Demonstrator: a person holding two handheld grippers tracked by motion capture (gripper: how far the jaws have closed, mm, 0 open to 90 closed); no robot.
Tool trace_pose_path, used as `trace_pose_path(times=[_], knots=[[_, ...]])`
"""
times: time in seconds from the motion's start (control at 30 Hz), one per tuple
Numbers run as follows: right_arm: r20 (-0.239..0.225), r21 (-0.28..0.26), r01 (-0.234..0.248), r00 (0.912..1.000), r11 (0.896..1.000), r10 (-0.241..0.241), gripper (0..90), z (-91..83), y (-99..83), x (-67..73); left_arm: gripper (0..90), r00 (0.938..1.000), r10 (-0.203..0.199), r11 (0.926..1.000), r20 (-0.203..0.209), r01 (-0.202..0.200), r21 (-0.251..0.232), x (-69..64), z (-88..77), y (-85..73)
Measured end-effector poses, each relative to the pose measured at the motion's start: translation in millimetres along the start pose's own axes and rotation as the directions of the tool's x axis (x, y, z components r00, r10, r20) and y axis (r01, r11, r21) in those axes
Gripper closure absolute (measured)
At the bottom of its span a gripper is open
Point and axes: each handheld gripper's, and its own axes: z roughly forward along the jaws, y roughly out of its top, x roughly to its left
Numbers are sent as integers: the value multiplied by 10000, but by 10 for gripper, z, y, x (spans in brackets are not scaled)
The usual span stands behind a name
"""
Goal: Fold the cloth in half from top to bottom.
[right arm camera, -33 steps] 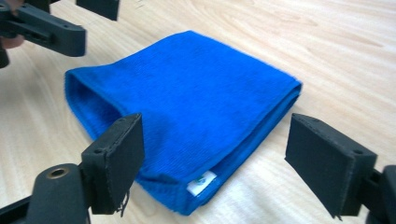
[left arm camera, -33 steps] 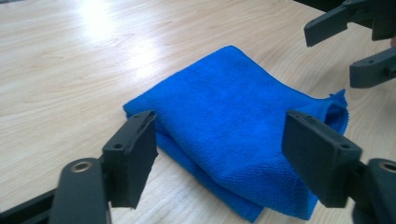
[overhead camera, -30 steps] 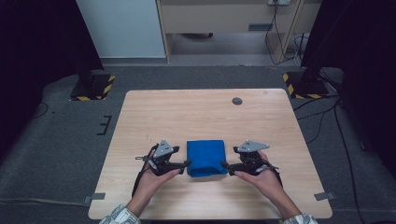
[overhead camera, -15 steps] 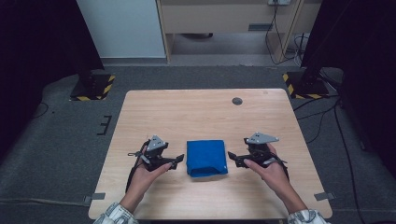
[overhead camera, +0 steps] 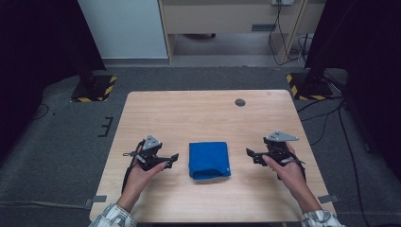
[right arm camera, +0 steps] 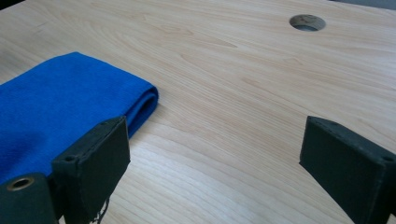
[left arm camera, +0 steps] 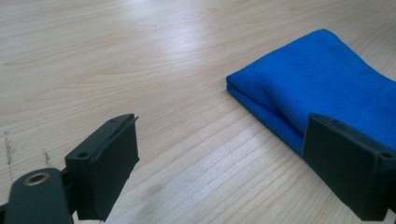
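A blue cloth [overhead camera: 209,160], folded into a small square, lies flat on the wooden table [overhead camera: 189,113] near the front middle. My left gripper [overhead camera: 174,157] rests to its left, pointing at it with a gap of bare wood between. Its jaws have just been opening, and nothing is between them [left arm camera: 224,140]; the cloth [left arm camera: 322,88] lies ahead to the right. My right gripper [overhead camera: 249,155] stands to the right of the cloth, also apart from it. Its jaws too have just been opening, and the gap [right arm camera: 217,140] holds nothing. The cloth's folded edge [right arm camera: 60,107] lies ahead on the left.
A round cable hole [overhead camera: 240,102] sits in the tabletop near the far edge, right of centre, also visible as the hole [right arm camera: 307,22] in the right gripper view. Dark stands with yellow-black striped bases [overhead camera: 92,90] flank the table on the grey floor.
Both grippers were at the cloth's side edges a second ago. They have drawn outward, the left one leftward and the right one rightward, and the cloth lies free between them.
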Motion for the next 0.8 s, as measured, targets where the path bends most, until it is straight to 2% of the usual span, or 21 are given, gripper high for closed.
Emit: trace_pose_path(times=[0.5,0.6,0.8], knots=[[429,346,-368,9985,9987,353,84,-109,-260,-244,97,9994,37,9985,-347,-18,545,158,-38,-100],[500,401,-500,9976,9979,480,84,-111,-318,-281,93,9993,-14,9970,-374,43,767,199,-40,-128],[506,743,-554,9974,9957,517,82,-93,-427,-346,91,9982,-193,9955,-574,245,915,307,-64,-171]])
